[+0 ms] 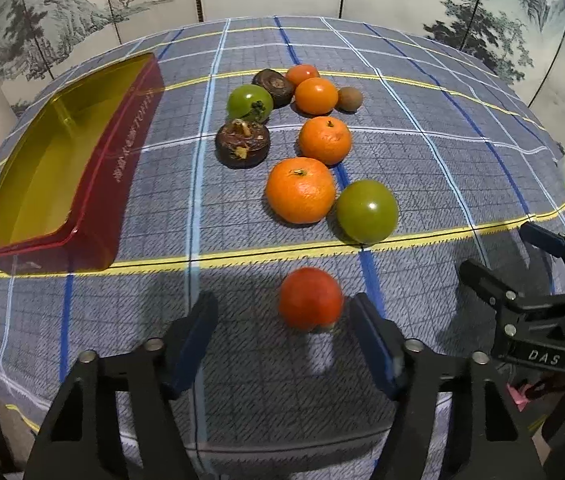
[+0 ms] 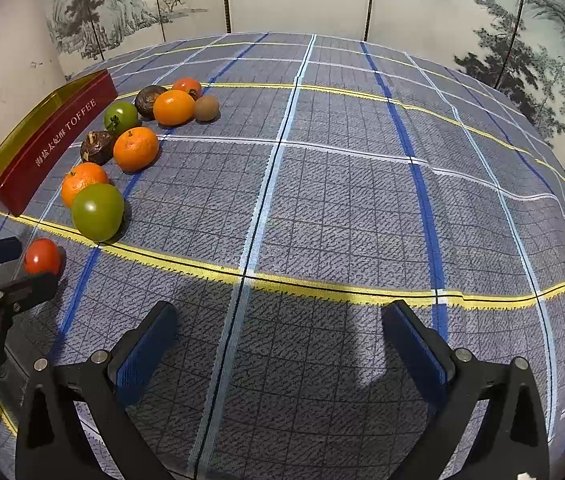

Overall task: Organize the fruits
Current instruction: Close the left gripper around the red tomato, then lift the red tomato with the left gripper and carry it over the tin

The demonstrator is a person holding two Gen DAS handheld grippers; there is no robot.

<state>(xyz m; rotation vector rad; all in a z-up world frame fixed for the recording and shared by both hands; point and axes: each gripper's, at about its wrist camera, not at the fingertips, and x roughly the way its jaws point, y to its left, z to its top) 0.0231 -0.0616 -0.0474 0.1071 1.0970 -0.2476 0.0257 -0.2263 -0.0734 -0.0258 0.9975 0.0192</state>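
Left wrist view: my left gripper has its jaws half-spread around the red tomato near the tabletop's front edge, pads not yet touching it. The tin at the left edge is empty, and the other fruits lie loose mid-table. I judge nothing sorted yet. My right gripper hangs with jaws spread, holding nothing.
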